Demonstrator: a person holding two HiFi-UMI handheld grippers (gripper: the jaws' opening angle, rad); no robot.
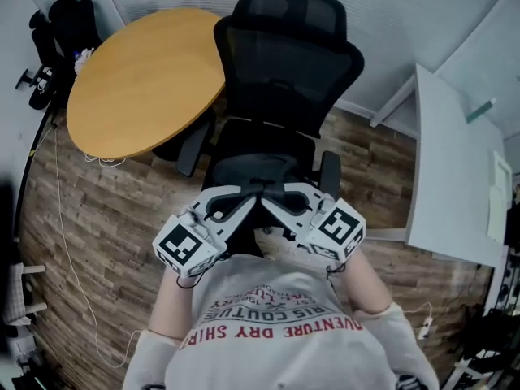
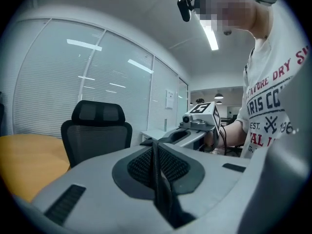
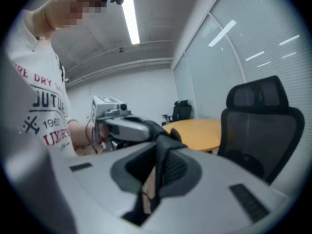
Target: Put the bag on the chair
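Shirt (image 1: 276,331) fills the near edge, and just beyond it the left tool (image 1: 252,195) and the right tool (image 1: 276,195) are held tip to tip, touching or nearly so. Each is seen pressed together in its own view: pads closed flat, with nothing that can be named pinched between them.

Straight ahead, the chair (image 1: 280,80) is faced square on. Its seat (image 1: 260,149) lies right under and just past the joined tips, with the backrest on the far side. Neither tool is favoured here, since both are equally close to the seat.

And the bag? No bag can be picked out with certainty, and none is carried. Far left, past the round table (image 1: 142,80), a dark heap (image 1: 63,27) is spotted. It may be the bag, but that cannot be told from here.

If it is, the next move is judged to turn on that line. The bag would lie well apart, far and to the left, with the table between, so the left tool would be the nearer.
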